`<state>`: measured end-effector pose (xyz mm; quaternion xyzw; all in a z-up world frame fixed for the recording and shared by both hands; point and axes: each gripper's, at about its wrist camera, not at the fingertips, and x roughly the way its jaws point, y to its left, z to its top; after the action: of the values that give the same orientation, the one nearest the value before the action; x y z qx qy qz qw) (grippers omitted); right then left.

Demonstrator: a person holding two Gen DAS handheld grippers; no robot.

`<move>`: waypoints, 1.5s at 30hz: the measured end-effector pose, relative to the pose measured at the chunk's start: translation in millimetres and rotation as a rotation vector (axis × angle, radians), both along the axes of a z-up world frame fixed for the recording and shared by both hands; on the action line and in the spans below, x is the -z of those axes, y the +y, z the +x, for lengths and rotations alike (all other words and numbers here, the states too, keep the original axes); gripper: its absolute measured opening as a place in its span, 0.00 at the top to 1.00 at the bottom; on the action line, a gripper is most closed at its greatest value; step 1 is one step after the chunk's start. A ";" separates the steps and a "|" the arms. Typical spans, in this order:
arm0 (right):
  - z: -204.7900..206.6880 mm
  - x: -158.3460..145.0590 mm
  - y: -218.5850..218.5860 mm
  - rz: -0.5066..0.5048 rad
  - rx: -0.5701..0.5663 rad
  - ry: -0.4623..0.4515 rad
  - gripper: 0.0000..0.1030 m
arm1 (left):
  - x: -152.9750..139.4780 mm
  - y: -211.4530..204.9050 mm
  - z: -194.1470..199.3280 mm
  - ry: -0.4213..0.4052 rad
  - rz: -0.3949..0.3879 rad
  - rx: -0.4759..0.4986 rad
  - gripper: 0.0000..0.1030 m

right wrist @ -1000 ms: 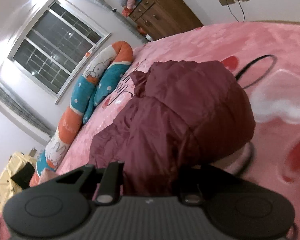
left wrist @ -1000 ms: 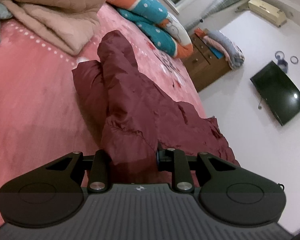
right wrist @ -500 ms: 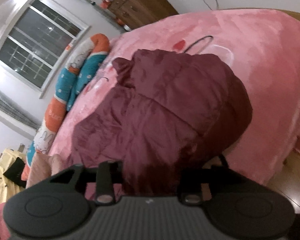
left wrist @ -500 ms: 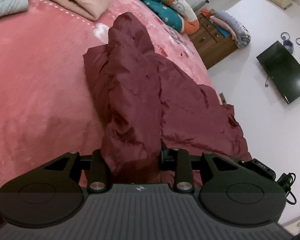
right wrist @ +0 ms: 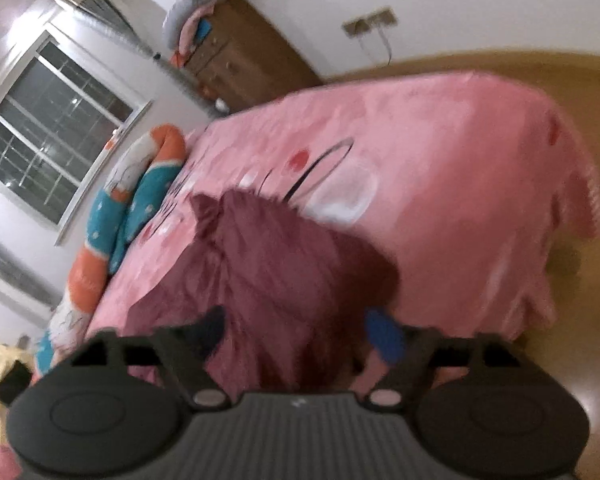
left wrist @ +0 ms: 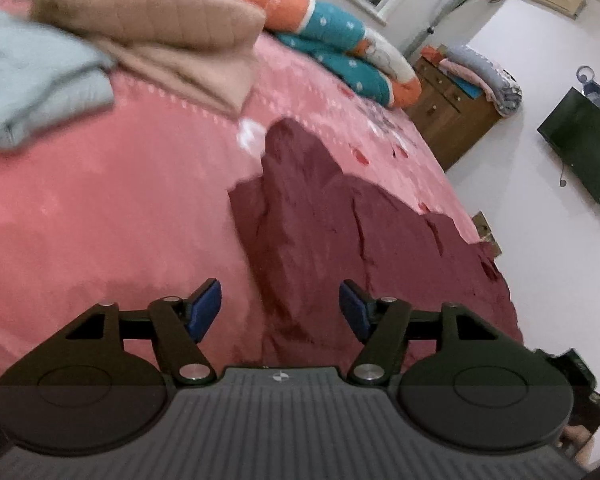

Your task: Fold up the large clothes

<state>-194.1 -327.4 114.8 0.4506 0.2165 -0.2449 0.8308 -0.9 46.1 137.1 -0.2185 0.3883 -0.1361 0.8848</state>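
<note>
Jacket (left wrist: 340,232), dark maroon and puffy, is lying on the pink bed (left wrist: 100,208), bunched into an uneven ridge. In the left wrist view its long axis is running from just in front of the left gripper (left wrist: 280,308) away toward the tan quilt (left wrist: 148,12), narrowing to a blunt tip that is pointing at the head end of the bed. The wider part is spreading toward the bed's edge on the TV (left wrist: 584,148) side.

Jaws of the left gripper are standing wide apart, blue pads showing, holding nothing; the near end of the jacket is lying between and just beyond them, and whether they are touching it cannot be told.

In the blurred right wrist view the jacket (right wrist: 268,280) is sitting near the bed's (right wrist: 440,152) side edge, its crumpled far end pointing toward the orange and teal pillow (right wrist: 140,196). The right gripper (right wrist: 296,332) is also spread open, its pads on either side of the jacket's near bulk, gripping nothing.

A grey blanket (left wrist: 32,80) is lying folded beside the quilt, well apart from the jacket.
</note>
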 end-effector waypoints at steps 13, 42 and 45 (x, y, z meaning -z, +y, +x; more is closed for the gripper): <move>61.4 -32.1 -1.8 -0.221 -0.201 -0.106 0.16 | -7.9 -74.3 48.2 -0.133 0.097 0.199 0.35; 247.6 50.5 -53.0 -0.250 -0.357 0.095 0.23 | 53.2 -98.8 147.5 -0.105 0.291 0.057 0.24; 251.1 59.5 -56.2 -0.252 -0.341 0.096 0.23 | 62.2 -97.7 152.1 -0.099 0.288 0.039 0.19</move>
<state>57.0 -383.6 55.3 0.2880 0.2967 -0.1470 0.8986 151.2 -51.6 74.8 -0.0747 0.3639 -0.1070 0.9223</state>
